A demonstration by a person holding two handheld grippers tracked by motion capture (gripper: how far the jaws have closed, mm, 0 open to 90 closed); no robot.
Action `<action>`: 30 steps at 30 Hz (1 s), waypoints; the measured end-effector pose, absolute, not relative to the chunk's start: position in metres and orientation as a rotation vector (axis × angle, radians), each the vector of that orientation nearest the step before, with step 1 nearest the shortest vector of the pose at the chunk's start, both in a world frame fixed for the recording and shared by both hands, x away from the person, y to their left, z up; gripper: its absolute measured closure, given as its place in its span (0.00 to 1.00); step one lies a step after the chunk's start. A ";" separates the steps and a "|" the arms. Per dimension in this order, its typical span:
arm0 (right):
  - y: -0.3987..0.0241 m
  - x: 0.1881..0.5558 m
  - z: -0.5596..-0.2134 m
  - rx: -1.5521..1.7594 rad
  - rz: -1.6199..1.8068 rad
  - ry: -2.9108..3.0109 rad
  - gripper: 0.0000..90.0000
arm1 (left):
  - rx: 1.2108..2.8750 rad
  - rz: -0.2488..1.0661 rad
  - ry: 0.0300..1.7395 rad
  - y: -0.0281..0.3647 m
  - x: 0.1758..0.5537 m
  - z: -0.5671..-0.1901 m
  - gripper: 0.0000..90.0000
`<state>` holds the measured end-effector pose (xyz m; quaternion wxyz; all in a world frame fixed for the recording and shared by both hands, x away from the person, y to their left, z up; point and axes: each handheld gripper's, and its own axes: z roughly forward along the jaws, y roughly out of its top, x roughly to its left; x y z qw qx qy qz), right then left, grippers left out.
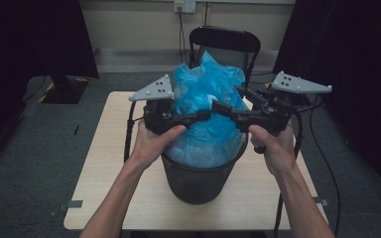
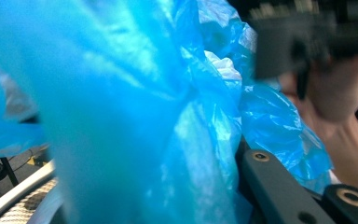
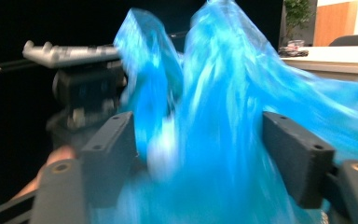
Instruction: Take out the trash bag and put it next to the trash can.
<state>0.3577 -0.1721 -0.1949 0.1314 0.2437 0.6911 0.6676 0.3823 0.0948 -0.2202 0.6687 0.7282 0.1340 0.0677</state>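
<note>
- A blue plastic bag (image 1: pixel 206 106) rises in a bunched peak out of a dark mesh bin (image 1: pixel 198 178), which stands near the middle of a pale wooden table (image 1: pixel 99 163), in front of a black chair (image 1: pixel 223 42).
- My left gripper (image 1: pixel 206 115) comes in from the left with its jaws drawn together on a fold of the film at the bag's gathered waist. In the left gripper view the plastic (image 2: pixel 135 116) crowds the lens and one black jaw shows at lower right, so I judge it pinched rather than loose.
- My right gripper (image 1: pixel 225 105) meets it from the right. In the right gripper view its two jaws stand wide apart, with the blue film (image 3: pixel 214 121) rising between them and the pads not pressing on it.
- The bag looks thin, light and limp. I expect it to be slippery, quick to crumple and easy to tear if tugged hard.
- I judge the best hold to be the bunched neck, where many layers gather, not a single loose sheet.
</note>
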 end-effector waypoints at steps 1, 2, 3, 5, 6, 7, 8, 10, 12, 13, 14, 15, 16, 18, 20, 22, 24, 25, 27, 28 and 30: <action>-0.174 0.358 -0.198 0.693 1.937 2.016 0.25 | 1.620 0.141 0.309 0.099 0.384 -0.218 0.89; -0.174 0.358 -0.200 0.686 1.918 2.037 0.22 | 1.595 0.131 0.312 0.102 0.385 -0.215 0.90; -0.172 0.359 -0.204 0.677 1.904 2.064 0.20 | 1.585 0.130 0.308 0.103 0.385 -0.213 0.90; -0.165 0.362 -0.208 0.652 1.893 2.107 0.18 | 1.579 0.138 0.299 0.103 0.382 -0.207 0.90; -0.162 0.362 -0.209 0.639 1.889 2.121 0.18 | 1.584 0.141 0.289 0.100 0.379 -0.205 0.90; -0.155 0.364 -0.210 0.614 1.886 2.140 0.18 | 1.586 0.141 0.285 0.097 0.378 -0.204 0.90; -0.149 0.364 -0.211 0.607 1.868 2.154 0.18 | 1.588 0.136 0.277 0.094 0.377 -0.203 0.90; -0.139 0.365 -0.212 0.589 1.820 2.179 0.17 | 1.594 0.137 0.279 0.089 0.375 -0.202 0.90; -0.131 0.368 -0.214 0.587 1.794 2.201 0.19 | 1.591 0.132 0.280 0.088 0.376 -0.202 0.90; -0.129 0.369 -0.215 0.593 1.787 2.200 0.21 | 1.587 0.126 0.283 0.089 0.377 -0.202 0.91; -0.128 0.370 -0.216 0.595 1.786 2.194 0.23 | 1.571 0.106 0.286 0.090 0.379 -0.203 0.91; -0.127 0.371 -0.217 0.590 1.782 2.188 0.25 | 1.561 0.085 0.288 0.091 0.380 -0.204 0.91; -0.126 0.373 -0.218 0.594 1.782 2.187 0.28 | 1.557 0.073 0.292 0.091 0.381 -0.204 0.91; -0.126 0.376 -0.219 0.590 1.783 2.186 0.42 | 1.572 0.078 0.291 0.089 0.381 -0.206 0.92; -0.126 0.379 -0.221 0.580 1.806 2.188 0.58 | 1.574 0.078 0.298 0.089 0.382 -0.206 0.92; -0.125 0.379 -0.223 0.543 1.823 2.191 0.74 | 1.580 0.088 0.300 0.090 0.383 -0.207 0.92; -0.124 0.380 -0.223 0.538 1.832 2.195 0.83 | 1.581 0.100 0.298 0.090 0.384 -0.207 0.91; -0.124 0.381 -0.224 0.539 1.842 2.195 0.86 | 1.578 0.104 0.301 0.090 0.383 -0.207 0.89; -0.125 0.382 -0.224 0.547 1.854 2.193 0.91 | 1.576 0.119 0.300 0.090 0.383 -0.206 0.80; -0.125 0.383 -0.224 0.550 1.853 2.189 0.92 | 1.577 0.124 0.300 0.090 0.383 -0.206 0.77; -0.126 0.383 -0.223 0.559 1.855 2.183 0.94 | 1.574 0.149 0.316 0.090 0.382 -0.204 0.67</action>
